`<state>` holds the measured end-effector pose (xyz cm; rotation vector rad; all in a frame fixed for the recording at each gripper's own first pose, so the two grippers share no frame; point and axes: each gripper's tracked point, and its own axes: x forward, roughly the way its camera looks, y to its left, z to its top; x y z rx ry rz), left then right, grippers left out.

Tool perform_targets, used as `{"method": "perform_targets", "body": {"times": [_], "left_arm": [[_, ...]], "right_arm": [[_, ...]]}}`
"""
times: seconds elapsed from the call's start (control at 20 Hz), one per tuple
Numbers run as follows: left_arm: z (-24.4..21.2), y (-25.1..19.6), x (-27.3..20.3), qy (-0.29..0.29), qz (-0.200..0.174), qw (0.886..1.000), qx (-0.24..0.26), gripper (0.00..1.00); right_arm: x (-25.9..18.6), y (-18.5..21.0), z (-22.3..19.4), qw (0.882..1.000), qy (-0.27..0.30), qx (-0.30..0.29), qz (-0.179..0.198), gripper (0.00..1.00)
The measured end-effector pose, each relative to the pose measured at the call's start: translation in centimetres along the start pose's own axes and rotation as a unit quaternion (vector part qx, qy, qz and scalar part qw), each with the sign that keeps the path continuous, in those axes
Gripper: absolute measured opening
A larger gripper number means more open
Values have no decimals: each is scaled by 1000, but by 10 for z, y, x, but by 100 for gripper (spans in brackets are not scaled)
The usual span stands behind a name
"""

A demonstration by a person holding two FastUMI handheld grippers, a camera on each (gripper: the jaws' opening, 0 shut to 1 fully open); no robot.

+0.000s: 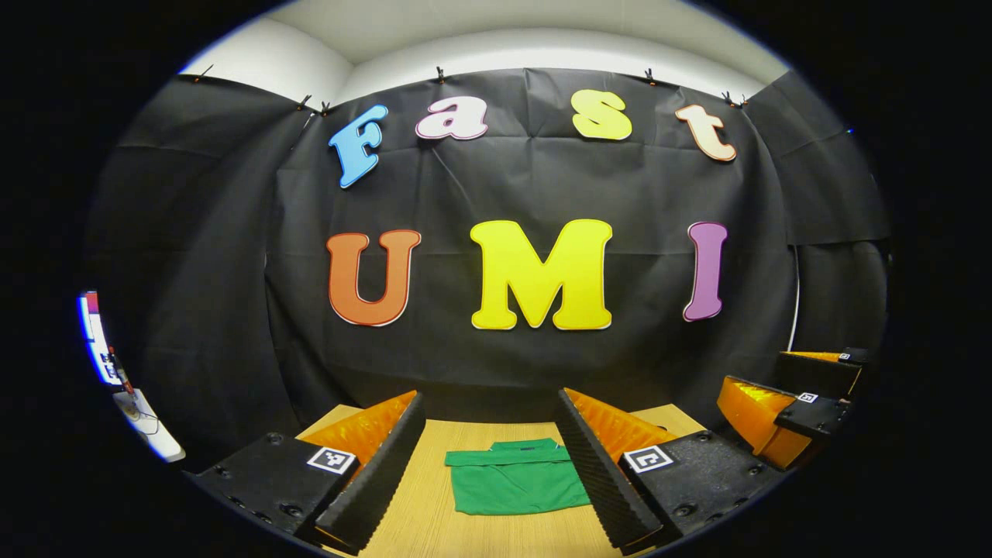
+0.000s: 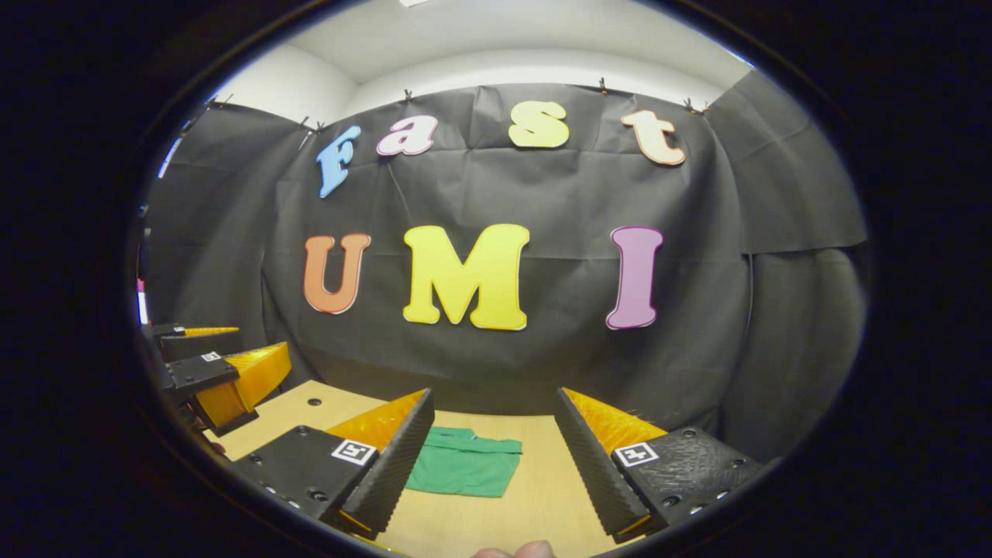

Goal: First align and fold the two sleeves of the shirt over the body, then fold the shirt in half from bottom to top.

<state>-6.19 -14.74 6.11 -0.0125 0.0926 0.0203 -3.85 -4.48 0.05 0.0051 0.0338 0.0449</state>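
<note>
One green shirt (image 1: 515,482) lies flat on the pale wooden table (image 1: 480,535), folded into a compact rectangle with its collar toward the black cloth wall. Two grippers hang above the near edge of the table, both empty. The left gripper (image 1: 490,434) has its jaws spread wide, the shirt showing in the gap between them, well beyond the tips. The right gripper (image 2: 494,430) is likewise spread, with the shirt lying ahead and toward its left finger. Each finger carries one small square black-and-white marker; no readable writing on them. In the right gripper view, fingertips (image 2: 515,551) show at the bottom edge.
</note>
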Motion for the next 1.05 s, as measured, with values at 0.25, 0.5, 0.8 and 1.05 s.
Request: {"method": "perform_targets", "body": {"times": [0.25,0.5,0.8,1.05], "left_arm": [[-4,3,-3,5,-8,1000,2,100],[-7,9,-2,5,-10,1000,6,100],[-7,13,3,3,-13,1000,6,100],[-9,18,3,5,-12,1000,9,100]], "right_arm": [[-4,2,-4,1000,1,-1,-9,96],[-3,10,-7,1000,6,1,-8,97],[4,19,-5,1000,2,-2,-5,96],[6,25,-7,1000,4,-2,-1,95]]}}
